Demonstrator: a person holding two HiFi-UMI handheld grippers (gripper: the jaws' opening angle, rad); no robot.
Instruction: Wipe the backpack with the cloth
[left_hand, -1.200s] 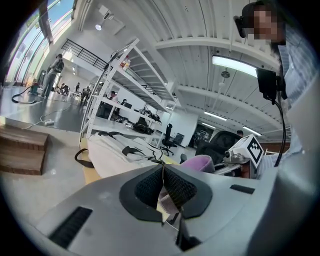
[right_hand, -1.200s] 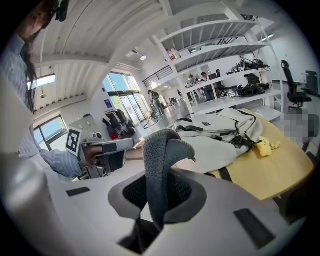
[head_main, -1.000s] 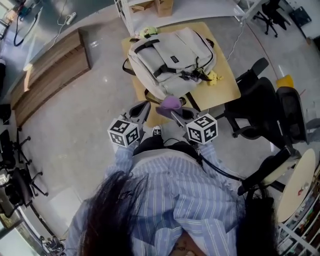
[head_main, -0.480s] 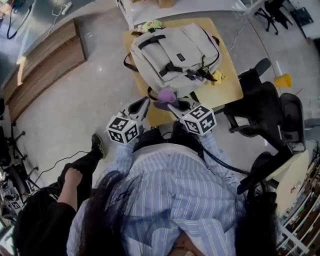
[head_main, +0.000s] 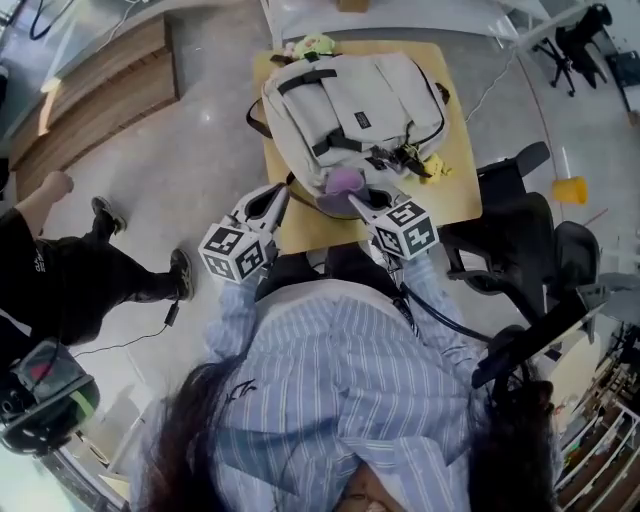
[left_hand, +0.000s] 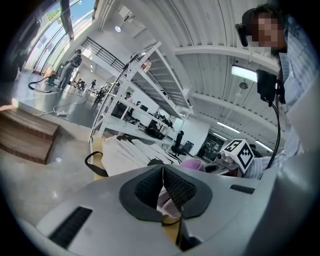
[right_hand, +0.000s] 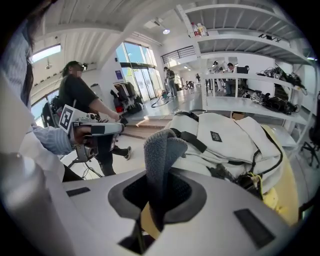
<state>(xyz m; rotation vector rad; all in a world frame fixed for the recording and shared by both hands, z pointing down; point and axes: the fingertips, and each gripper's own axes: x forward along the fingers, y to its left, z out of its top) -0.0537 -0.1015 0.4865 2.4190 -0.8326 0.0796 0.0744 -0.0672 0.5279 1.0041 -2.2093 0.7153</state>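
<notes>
A light grey backpack with black straps lies flat on a small wooden table; it also fills the middle of the right gripper view. My right gripper is shut on a purple cloth, which stands up folded between its jaws at the backpack's near edge. My left gripper hovers shut over the table's near left corner, just left of the cloth, holding nothing. In the left gripper view its pads meet, and the cloth shows beyond them.
A person in black stands on the floor to the left. Black office chairs crowd the table's right side. A wooden bench lies far left, white shelving stands behind the table, and small yellow items lie by the backpack.
Both grippers have moved forward to the table's near edge, carrying the cloth up to the backpack. The person in black has come into view at the left.
</notes>
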